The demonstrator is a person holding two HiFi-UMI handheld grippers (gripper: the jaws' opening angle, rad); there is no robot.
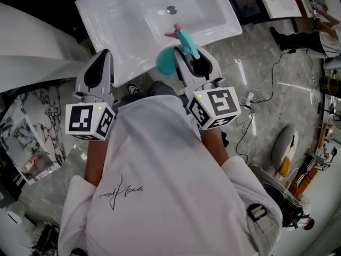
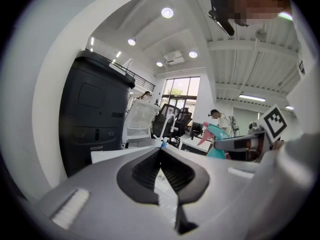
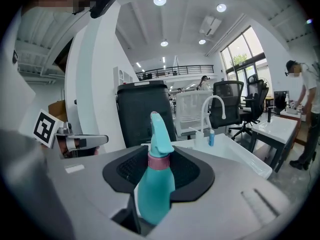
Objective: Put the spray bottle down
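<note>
Two grippers are pointing forward from a person in a white shirt (image 1: 160, 169), both hanging over the near edge of a white sink basin (image 1: 122, 15) that is sitting on a pale marbled floor (image 1: 256, 52). On the right, the right gripper (image 1: 191, 55) is pinching the teal spray bottle (image 1: 169, 60) between its jaws. In the right gripper view the black pads of that gripper (image 3: 160, 151) are pressing on both sides of the spray bottle (image 3: 155, 189), which is standing upright with its pink collar just above the pads and its nozzle head pointing away toward the far side. From the head view the bottle is hanging in the air above the basin's near right rim, touching no surface. On the left, the left gripper (image 1: 104, 55) is carrying nothing; in its own view the jaws of the left gripper (image 2: 160, 151) are meeting at their tips, with only the white basin showing below the gap behind them. That same view is catching the spray bottle (image 2: 218, 134) off to the right, well apart from the left jaws. Far behind the basin, a curved white faucet (image 3: 215, 104) is rising beside a black cabinet (image 3: 145, 114), and black cables (image 1: 261, 111) are trailing across the floor at right.
</note>
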